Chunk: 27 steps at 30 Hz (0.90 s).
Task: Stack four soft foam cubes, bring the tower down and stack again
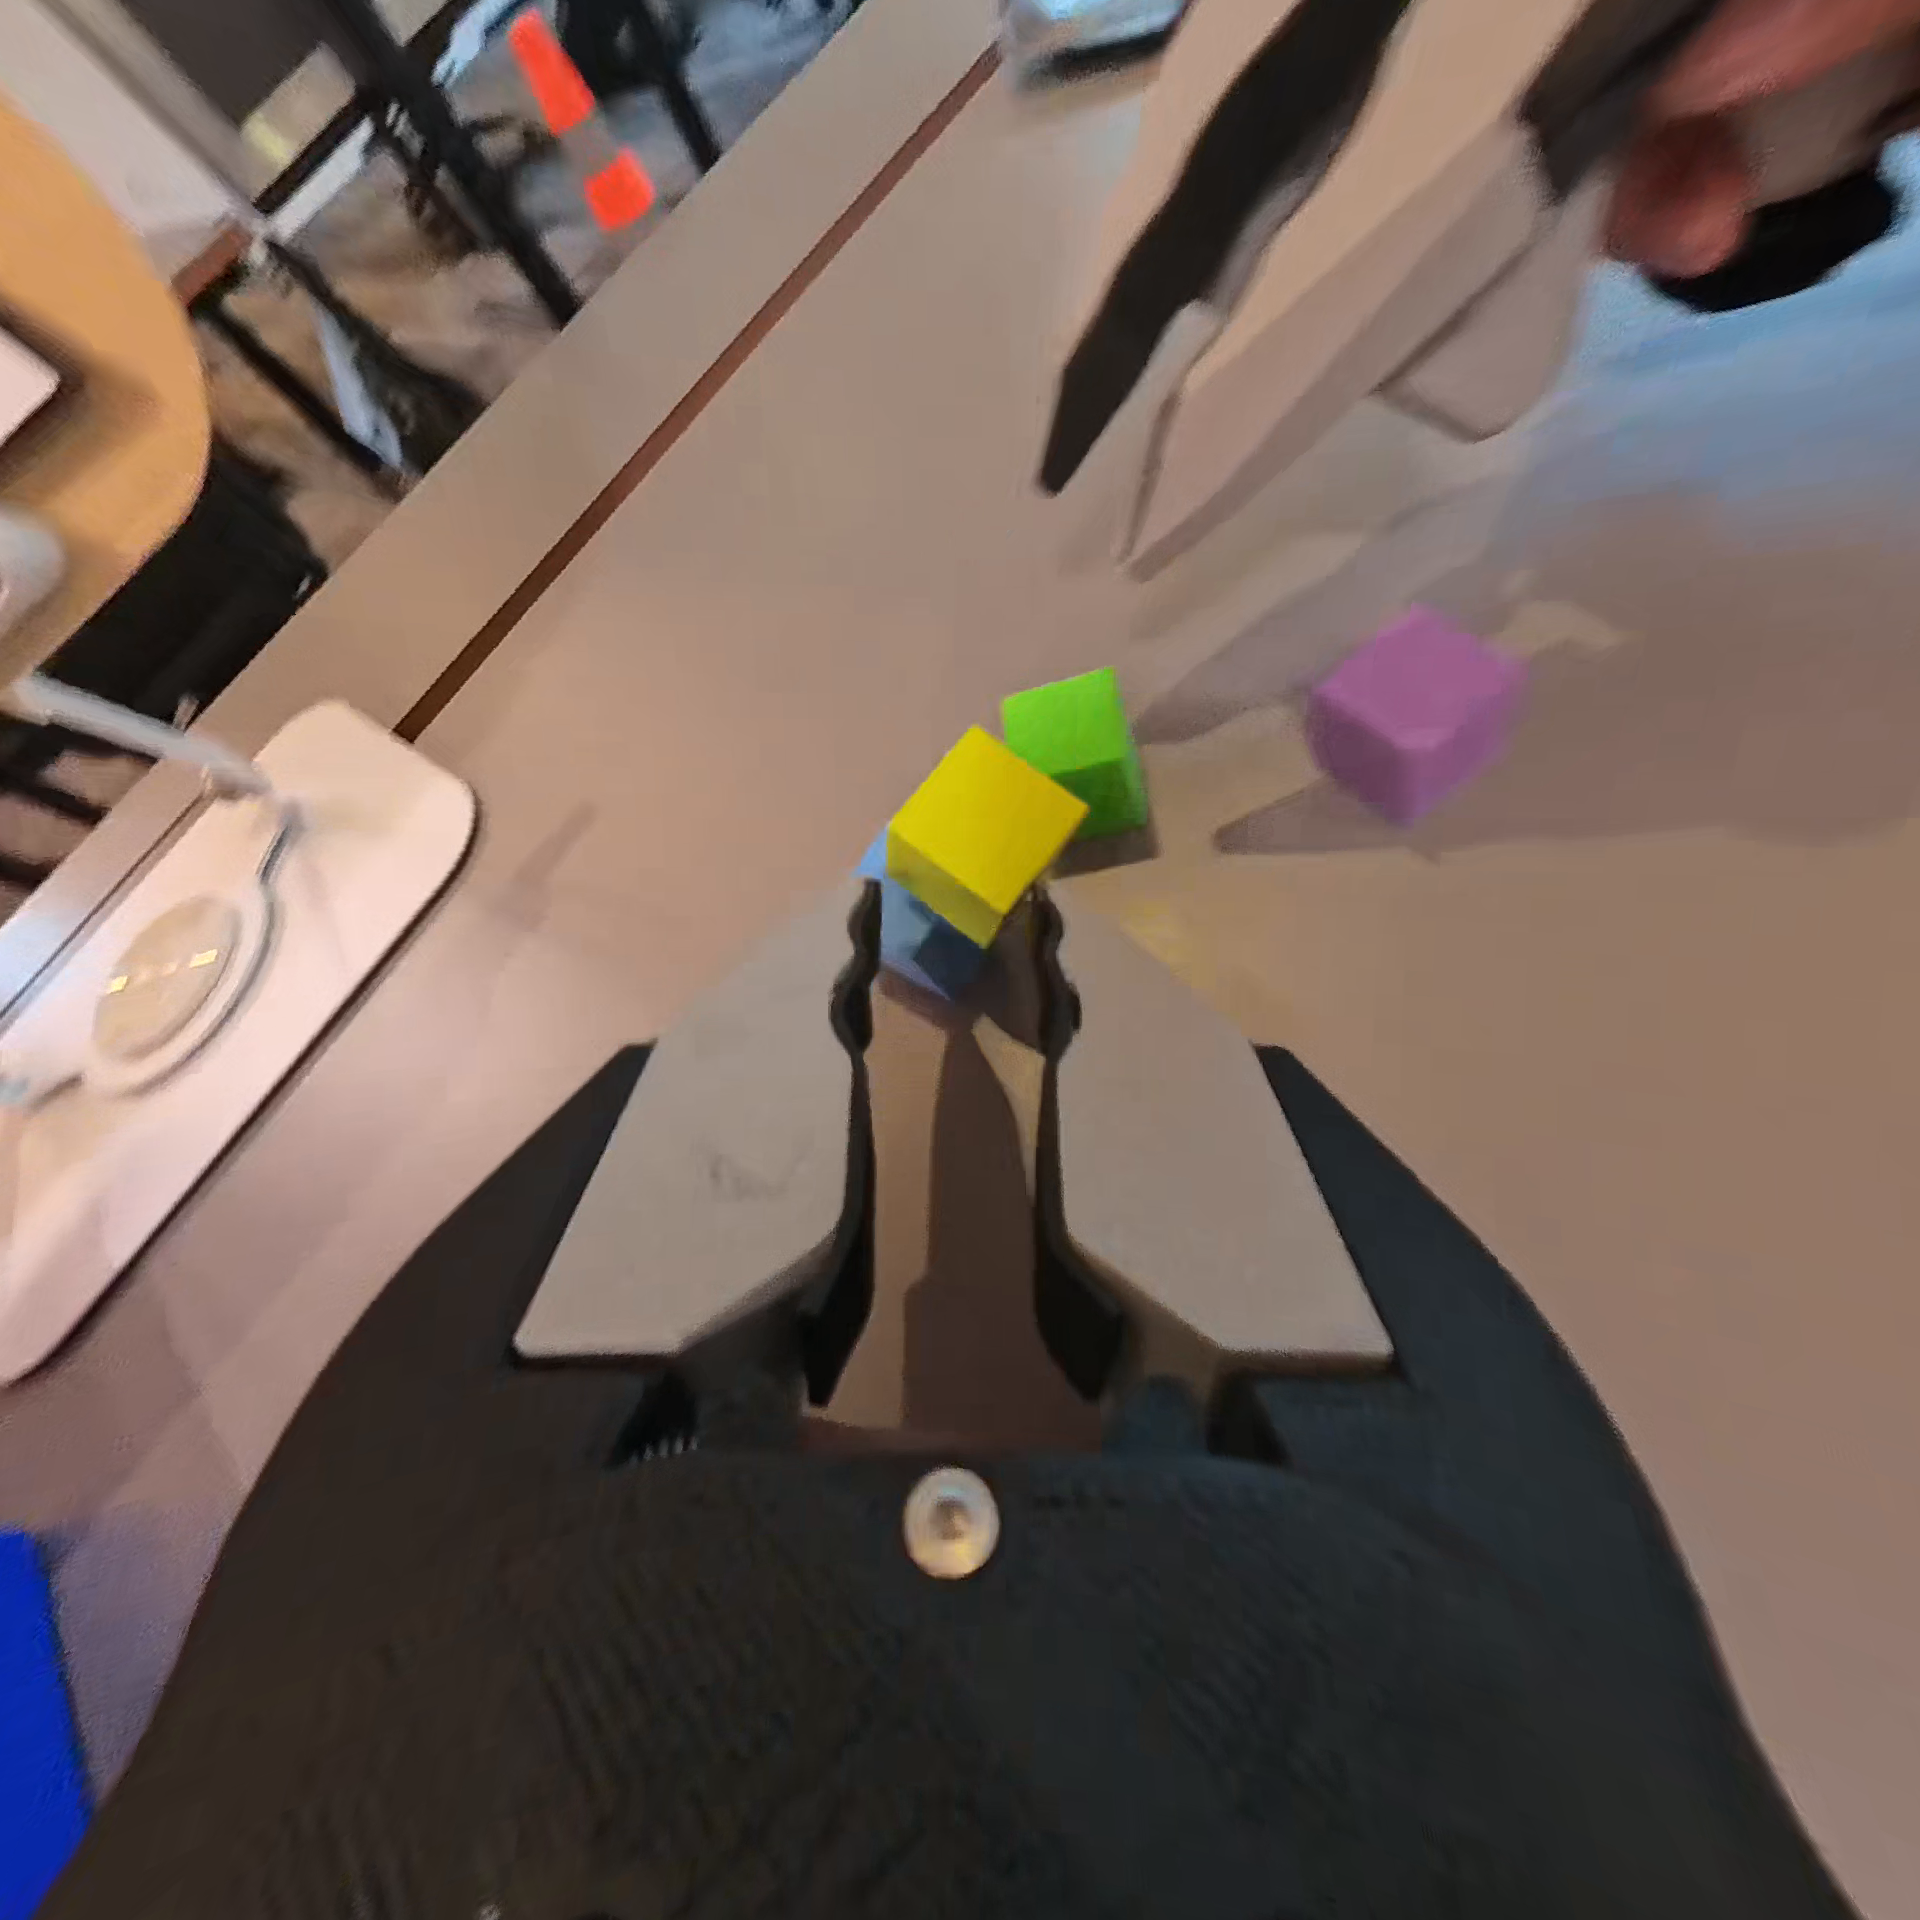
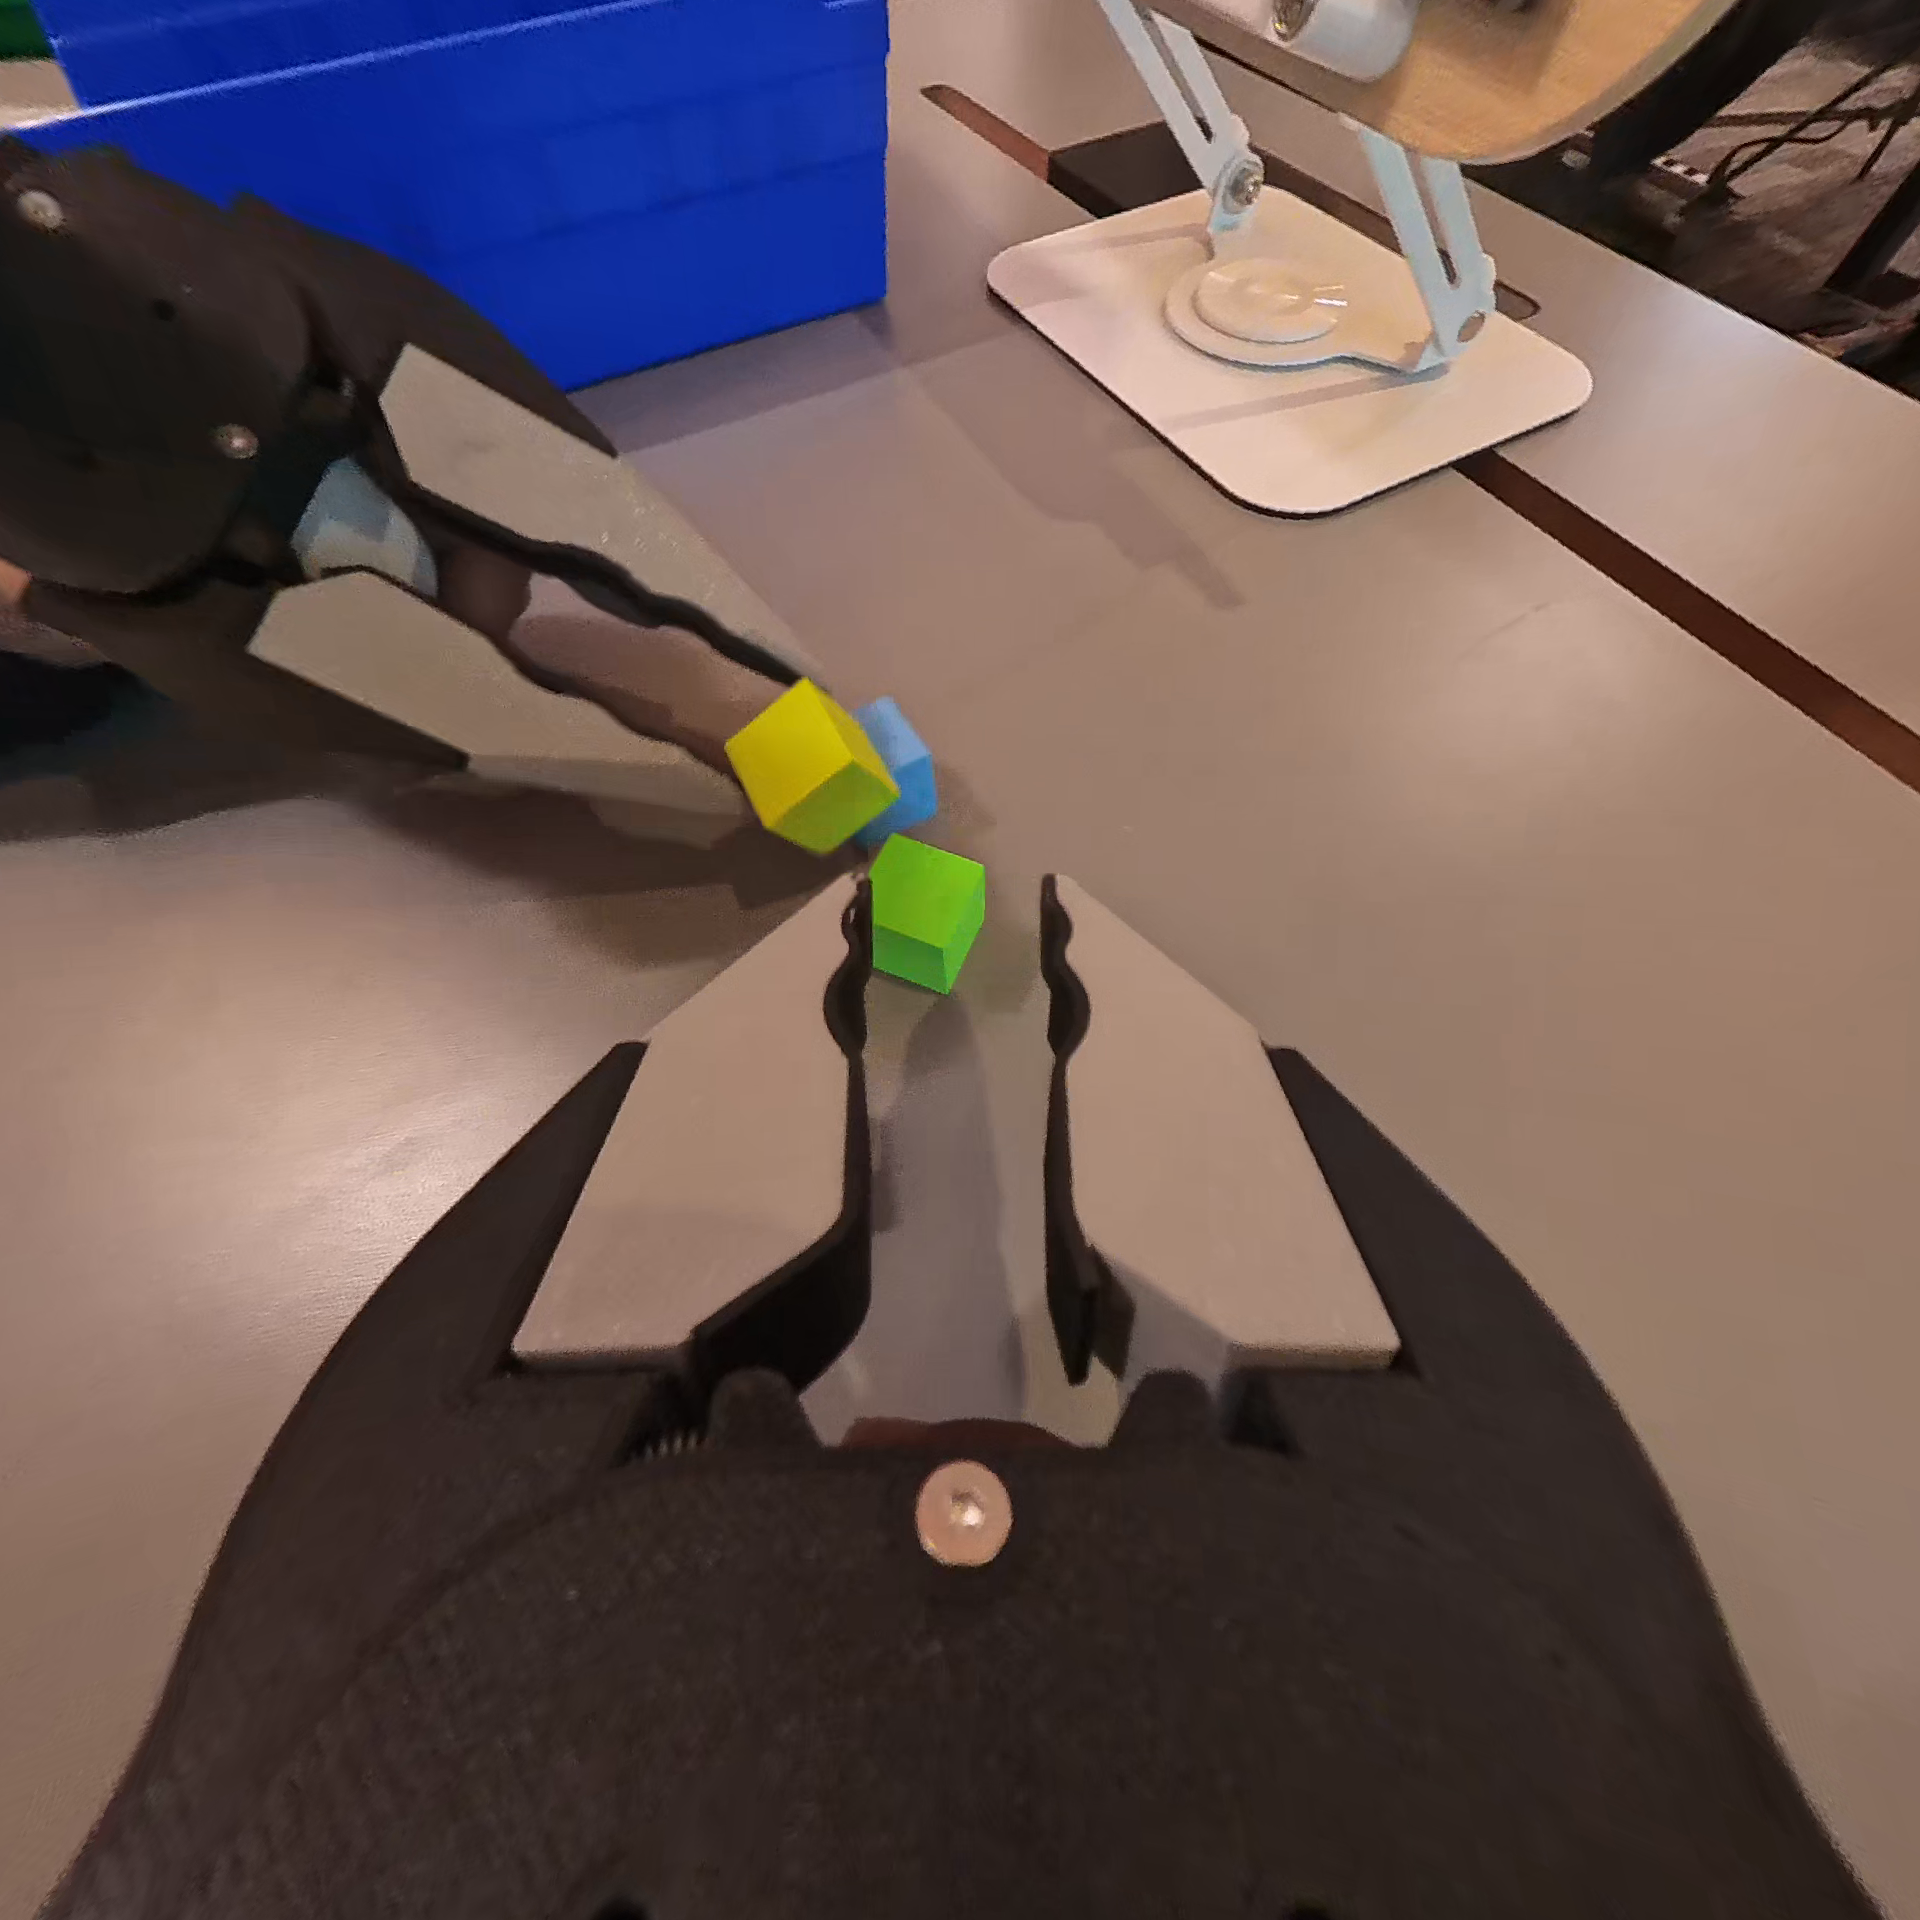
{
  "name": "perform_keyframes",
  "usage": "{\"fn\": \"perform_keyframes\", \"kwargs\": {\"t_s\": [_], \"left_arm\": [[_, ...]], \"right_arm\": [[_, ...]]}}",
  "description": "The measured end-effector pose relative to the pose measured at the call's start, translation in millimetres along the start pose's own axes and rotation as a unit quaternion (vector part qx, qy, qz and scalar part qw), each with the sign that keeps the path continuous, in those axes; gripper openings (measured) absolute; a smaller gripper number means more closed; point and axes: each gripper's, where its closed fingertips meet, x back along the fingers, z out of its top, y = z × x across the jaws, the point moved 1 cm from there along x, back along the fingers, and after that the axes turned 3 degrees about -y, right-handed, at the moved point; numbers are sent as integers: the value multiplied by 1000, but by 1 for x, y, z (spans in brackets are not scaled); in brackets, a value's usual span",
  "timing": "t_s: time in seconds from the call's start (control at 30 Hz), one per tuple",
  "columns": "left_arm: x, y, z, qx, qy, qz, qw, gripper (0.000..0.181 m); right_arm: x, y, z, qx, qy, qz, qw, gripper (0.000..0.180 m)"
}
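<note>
Four foam cubes lie scattered on the table [image 2: 1403, 883]. The yellow cube [image 1: 982, 816] is tilted, leaning over the light blue cube [image 1: 920, 940], right at the tips of my left gripper [image 1: 954, 914], whose jaws stand apart and are not squared on it. The green cube [image 1: 1081, 743] lies tilted just beyond it. The purple cube [image 1: 1413, 712] sits apart to the right. In the right wrist view my right gripper [image 2: 951, 894] is open, with the green cube [image 2: 925, 925] just past its tips near the left finger. The yellow cube [image 2: 810, 764] and blue cube [image 2: 899, 764] sit at the left gripper [image 2: 774, 743]. The purple cube is out of that view.
A blue bin [image 2: 520, 156] stands at the back left. A white stand base [image 2: 1288, 353] with a light arm sits at the back right. A dark seam [image 2: 1662, 592] runs across the table. A hand [image 1: 1683, 197] holds the right gripper [image 1: 1096, 520] above the cubes. There is about 7 cm between the tips of the two grippers. The dark seam [image 2: 1662, 592] sits 25 cm or so from the ends of my right fingers.
</note>
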Motion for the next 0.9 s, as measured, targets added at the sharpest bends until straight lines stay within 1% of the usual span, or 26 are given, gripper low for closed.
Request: {"fn": "perform_keyframes", "kwargs": {"t_s": [0.07, 0.17, 0.27, 0.3, 0.37, 0.4, 0.43, 0.5, 0.7, 0.83, 0.87, 0.9], "left_arm": [[-5, 0, -4, 9, -18, -8, 1000, 28], [-11, 1, -8, -6, -44, 5, 999, 31], [-13, 8, -9, -46, -51, 9, 998, 43], [-13, 12, -9, -61, -50, 7, 997, 49], [-11, 21, -7, -87, -38, -8, 995, 46], [-9, 26, -7, -97, -35, -19, 994, 35], [-9, 28, -8, -102, -37, -20, 994, 34], [-10, 24, -9, -94, -45, -4, 995, 34], [-11, 25, -9, -96, -46, -7, 994, 31], [-6, 37, -7, -113, -30, -44, 992, 31], [-4, 39, -8, -116, -27, -51, 992, 31], [-1, 42, -8, -119, -25, -58, 991, 31]], "right_arm": [[-1, 1, -1, 0, -2, -3, 1000, 29], [-2, 0, -1, 3, -4, -4, 1000, 29], [-2, 0, -1, 4, -5, -3, 1000, 29], [-3, -1, -1, 4, -6, -3, 1000, 29], [-3, -1, -2, 4, -6, -1, 1000, 29], [-3, -2, -2, 4, -6, 1, 1000, 29], [-3, -2, -2, 4, -7, 2, 1000, 29], [-5, -2, -4, 3, -11, 1, 1000, 29], [-18, -3, -12, -14, -34, -3, 999, 30], [-32, -9, -19, -17, -59, -4, 998, 39], [-31, -7, -18, -20, -61, -14, 998, 40], [-28, -1, -18, -22, -63, -34, 997, 36]]}}
